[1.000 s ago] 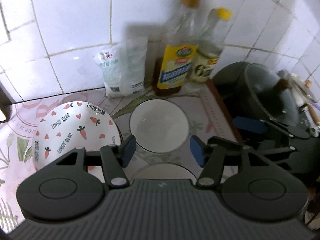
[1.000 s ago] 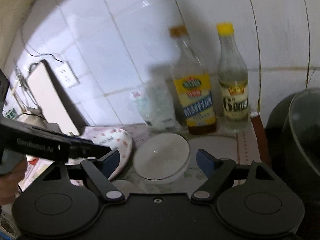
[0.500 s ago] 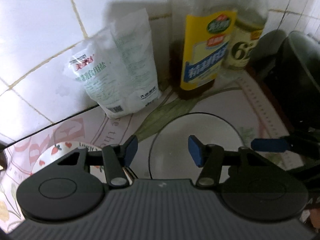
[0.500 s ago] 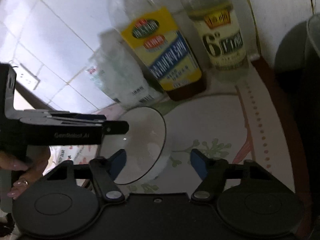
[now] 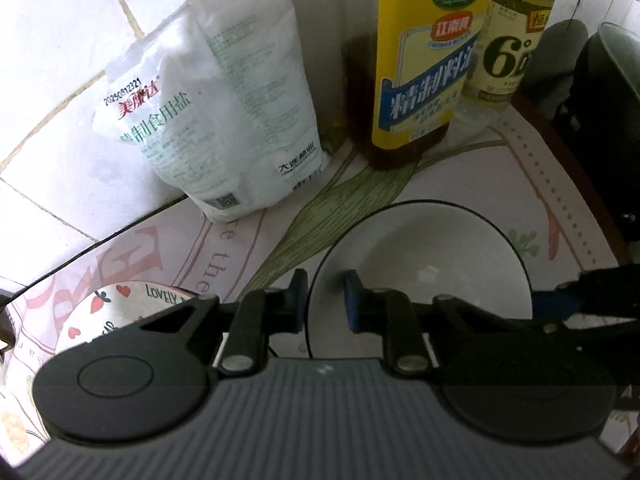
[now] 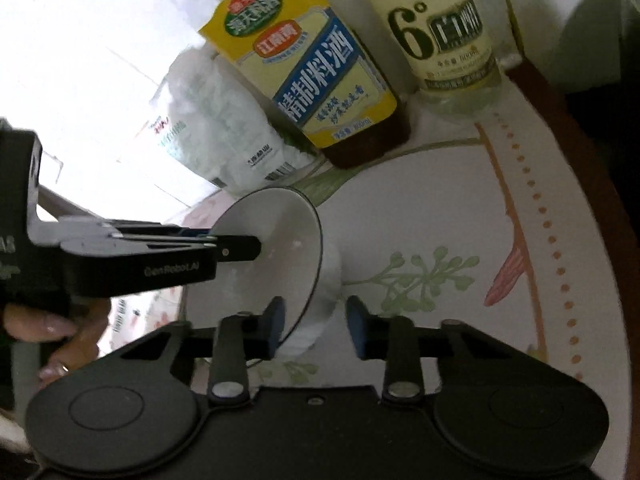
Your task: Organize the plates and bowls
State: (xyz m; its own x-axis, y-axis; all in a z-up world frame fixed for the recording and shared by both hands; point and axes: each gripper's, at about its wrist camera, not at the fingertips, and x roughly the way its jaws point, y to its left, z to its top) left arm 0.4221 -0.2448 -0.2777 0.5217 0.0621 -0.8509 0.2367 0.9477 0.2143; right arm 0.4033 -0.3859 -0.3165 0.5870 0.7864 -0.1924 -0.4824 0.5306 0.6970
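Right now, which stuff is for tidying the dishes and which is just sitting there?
For the job: white bowl, carrot bowl, left tongs, right tongs.
Just sitting: salt bag, yellow bottle, vinegar bottle, pot.

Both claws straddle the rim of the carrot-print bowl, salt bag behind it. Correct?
Wrong bowl. The left claw and right claw straddle the rim of the plain white bowl, seen in both wrist views; the carrot-print bowl sits apart, to its left. Salt bag behind: correct.

"LOVELY" on carrot-print bowl [image 5: 120, 312]; "6°" on bottle [image 5: 508, 52]
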